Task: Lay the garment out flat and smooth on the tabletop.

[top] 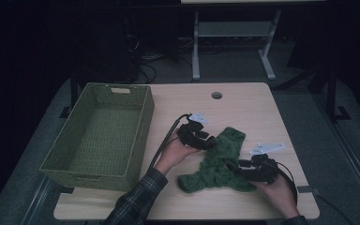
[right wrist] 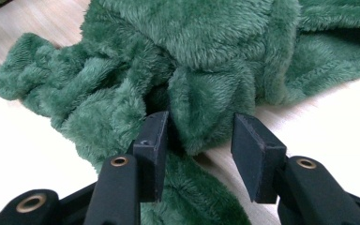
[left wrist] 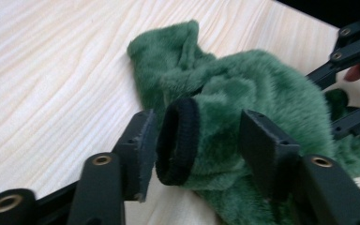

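Green fleece garment crumpled on the surface right of the woven basket (empty), straddled by left tool and right tool, both gaping, seemingly poised to pinch.

No legible text, no labels, no brand marks, no numbers, no signs on any surface in the high view, the left gripper view or the right gripper view
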A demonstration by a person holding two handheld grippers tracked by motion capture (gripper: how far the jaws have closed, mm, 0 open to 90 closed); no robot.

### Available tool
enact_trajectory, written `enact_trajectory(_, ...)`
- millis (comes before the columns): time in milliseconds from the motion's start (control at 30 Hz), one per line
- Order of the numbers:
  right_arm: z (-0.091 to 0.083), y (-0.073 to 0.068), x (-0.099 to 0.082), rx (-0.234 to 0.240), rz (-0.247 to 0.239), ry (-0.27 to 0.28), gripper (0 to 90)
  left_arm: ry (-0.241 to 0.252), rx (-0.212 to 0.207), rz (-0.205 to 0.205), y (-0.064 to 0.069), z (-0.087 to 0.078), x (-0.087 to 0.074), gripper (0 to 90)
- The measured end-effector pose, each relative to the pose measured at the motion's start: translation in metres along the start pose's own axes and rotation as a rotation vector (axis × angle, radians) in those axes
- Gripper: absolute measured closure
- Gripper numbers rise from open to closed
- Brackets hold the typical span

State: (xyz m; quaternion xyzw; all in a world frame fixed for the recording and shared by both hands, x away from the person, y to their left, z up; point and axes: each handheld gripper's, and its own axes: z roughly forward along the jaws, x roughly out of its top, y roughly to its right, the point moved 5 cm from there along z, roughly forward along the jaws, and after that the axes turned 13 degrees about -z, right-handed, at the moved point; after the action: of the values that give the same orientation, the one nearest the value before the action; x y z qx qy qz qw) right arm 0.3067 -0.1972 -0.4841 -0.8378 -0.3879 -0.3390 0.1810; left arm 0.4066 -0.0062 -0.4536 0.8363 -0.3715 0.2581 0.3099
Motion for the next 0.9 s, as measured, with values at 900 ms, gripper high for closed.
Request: enact_trajectory(900,-0.001,0.005,-0.003,-0.049,0.017,-0.006,73.5,0.093,0.05,0.002,0.001,-0.036,0.003,85.9)
